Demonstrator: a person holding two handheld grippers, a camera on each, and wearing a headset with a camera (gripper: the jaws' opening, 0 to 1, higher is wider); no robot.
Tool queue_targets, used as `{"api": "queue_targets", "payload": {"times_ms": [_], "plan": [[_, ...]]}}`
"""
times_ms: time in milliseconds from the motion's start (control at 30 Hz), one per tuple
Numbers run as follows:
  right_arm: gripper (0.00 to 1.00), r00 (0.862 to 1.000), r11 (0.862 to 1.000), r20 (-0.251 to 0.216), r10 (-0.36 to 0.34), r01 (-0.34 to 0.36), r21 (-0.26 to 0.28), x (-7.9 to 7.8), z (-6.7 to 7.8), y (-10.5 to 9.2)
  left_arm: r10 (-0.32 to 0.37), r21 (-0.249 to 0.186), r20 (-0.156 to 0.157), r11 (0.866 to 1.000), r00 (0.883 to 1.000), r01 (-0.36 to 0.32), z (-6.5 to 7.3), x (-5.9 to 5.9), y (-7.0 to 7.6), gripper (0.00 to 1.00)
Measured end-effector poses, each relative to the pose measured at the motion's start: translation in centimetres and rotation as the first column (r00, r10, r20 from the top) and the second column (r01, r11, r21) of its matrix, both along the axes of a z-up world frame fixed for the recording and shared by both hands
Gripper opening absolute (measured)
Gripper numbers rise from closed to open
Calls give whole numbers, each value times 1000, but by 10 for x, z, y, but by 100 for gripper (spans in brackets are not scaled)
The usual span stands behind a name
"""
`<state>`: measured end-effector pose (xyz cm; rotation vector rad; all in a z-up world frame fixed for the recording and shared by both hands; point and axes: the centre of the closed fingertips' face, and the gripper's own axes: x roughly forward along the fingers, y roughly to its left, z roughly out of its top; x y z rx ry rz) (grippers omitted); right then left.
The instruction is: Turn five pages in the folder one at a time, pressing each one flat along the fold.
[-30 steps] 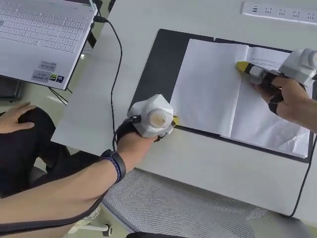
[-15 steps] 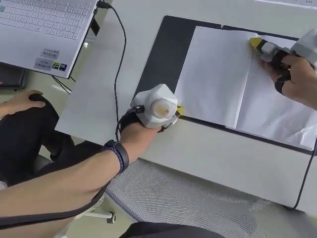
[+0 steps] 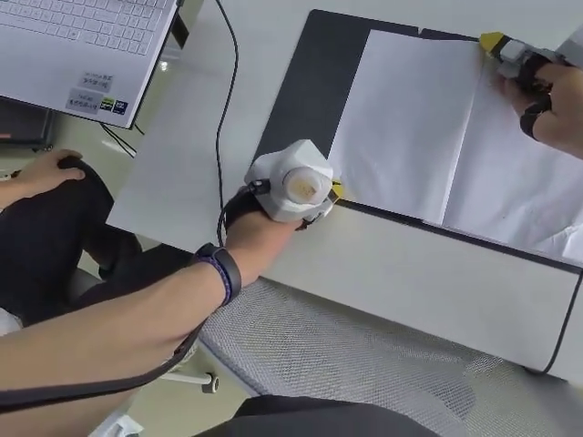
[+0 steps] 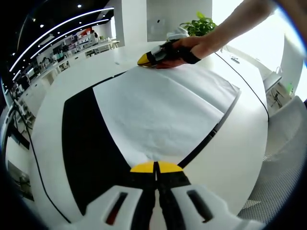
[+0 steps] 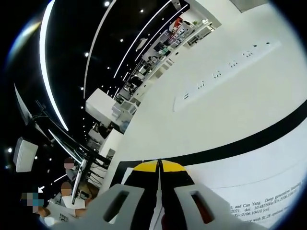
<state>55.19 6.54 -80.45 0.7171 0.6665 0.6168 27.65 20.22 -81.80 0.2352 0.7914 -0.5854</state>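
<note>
The black folder point(image 3: 296, 100) lies open on the white table with white pages point(image 3: 401, 118) spread flat. My left gripper point(image 3: 333, 192) is shut, its yellow tips point(image 4: 156, 167) resting on the near left corner of the left page point(image 4: 153, 110). Shut too, my right gripper point(image 3: 493, 41) has its yellow tips point(image 5: 159, 166) pressed at the far top end of the fold, by the folder's black edge point(image 5: 249, 143). Printed text shows on the right page point(image 5: 268, 201). The right gripper point(image 4: 146, 59) also appears at the far side of the left gripper view.
A white laptop point(image 3: 82, 45) sits at the far left with a black cable point(image 3: 221, 100) running past the folder. A white power strip point(image 5: 225, 72) lies beyond the folder. A mesh chair seat point(image 3: 346, 355) is below the table's near edge.
My right gripper has slid along the fold away from me, from mid-page to the page's top edge. The left gripper has stayed on the near corner. The head camera has shifted.
</note>
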Motion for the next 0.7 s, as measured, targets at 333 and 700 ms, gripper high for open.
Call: {"api": "queue_targets", "payload": {"times_ms": [333,700], "plan": [[0,980,979,27,196,-194,-62,-41,-2,10,-10,-2,-5,1000,1000,10,1,1,-1,0],[0,961,962,41,274,-273,-28,-95,4,14,-10,-2,-6,1000,1000,10,7,-1,-3,0]]}}
